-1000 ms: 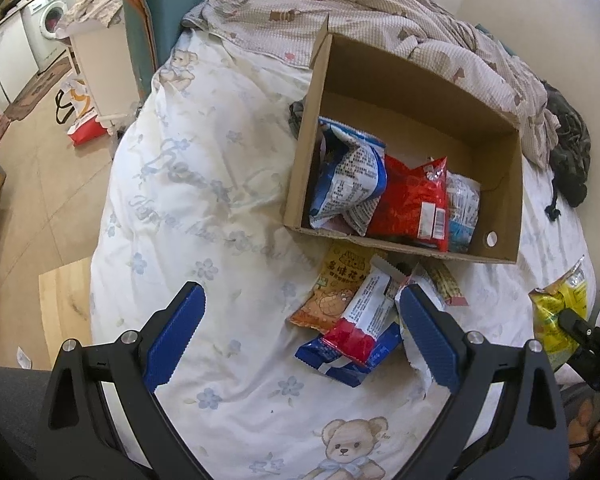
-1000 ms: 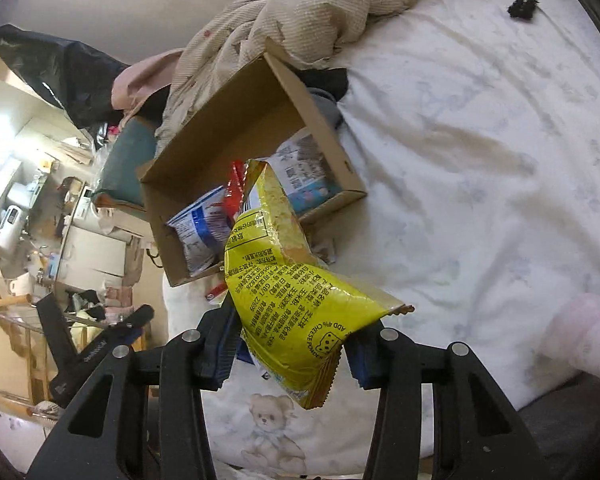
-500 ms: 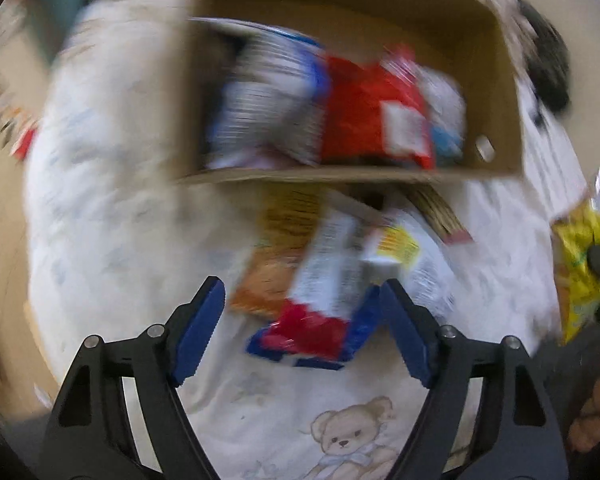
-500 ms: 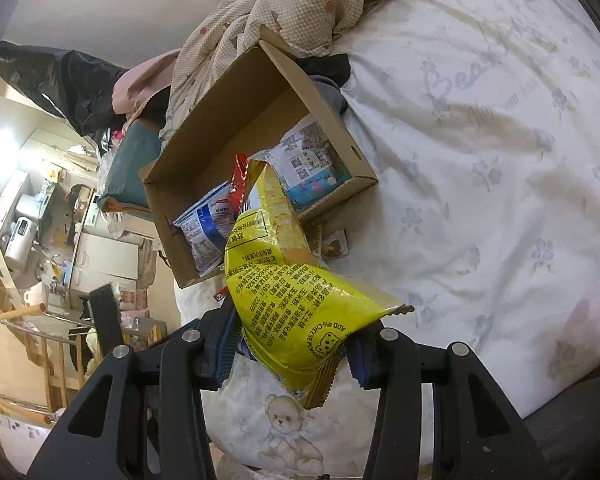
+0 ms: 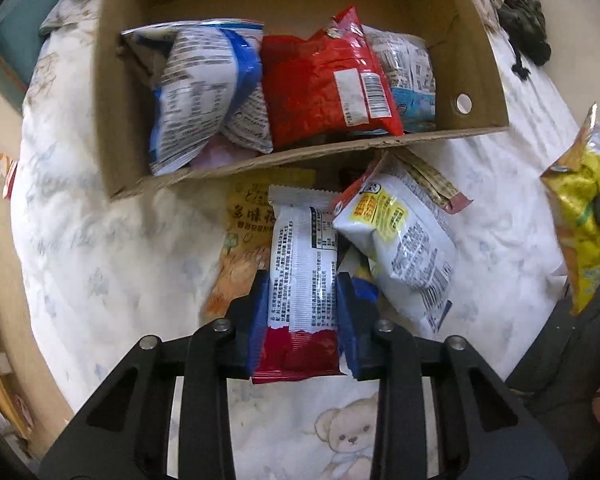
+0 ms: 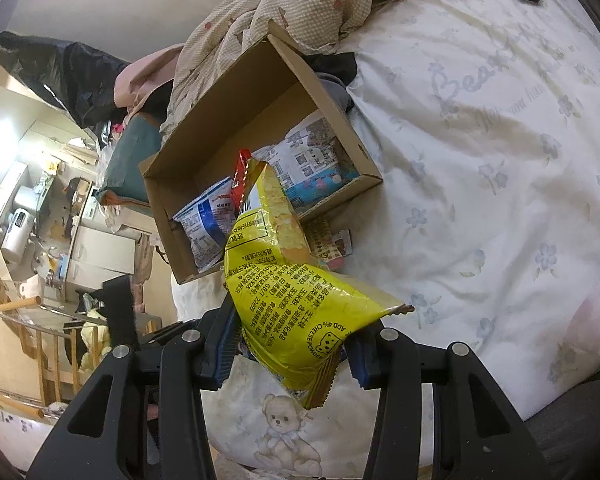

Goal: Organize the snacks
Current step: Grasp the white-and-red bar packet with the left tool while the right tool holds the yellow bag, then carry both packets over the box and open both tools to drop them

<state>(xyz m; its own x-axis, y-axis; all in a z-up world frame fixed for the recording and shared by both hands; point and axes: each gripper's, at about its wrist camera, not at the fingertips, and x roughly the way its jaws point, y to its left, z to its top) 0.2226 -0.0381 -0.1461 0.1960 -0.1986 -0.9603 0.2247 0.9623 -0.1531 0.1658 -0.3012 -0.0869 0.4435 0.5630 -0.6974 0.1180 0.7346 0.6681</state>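
A cardboard box (image 5: 112,128) lies on the bed with a blue-white bag (image 5: 204,88), a red bag (image 5: 324,80) and a pale blue packet (image 5: 412,76) inside. In front of it sit loose snacks: an orange packet (image 5: 244,240), a white packet with a yellow label (image 5: 404,240) and a white-and-red packet (image 5: 304,280). My left gripper (image 5: 302,308) is closing, its blue pads pressed on both sides of the white-and-red packet. My right gripper (image 6: 288,344) is shut on a yellow cheese snack bag (image 6: 284,280), held above the bed near the box (image 6: 284,80).
A rumpled checked blanket (image 6: 300,4) lies behind the box. The white flowered bedsheet (image 6: 480,160) spreads to the right. A dark cloth (image 5: 520,12) lies at the far right of the bed. The bed edge drops to the floor on the left.
My left gripper has come down over the loose snacks in front of the box and its jaws have closed from wide apart onto the white-and-red packet. The right gripper still holds the yellow bag.
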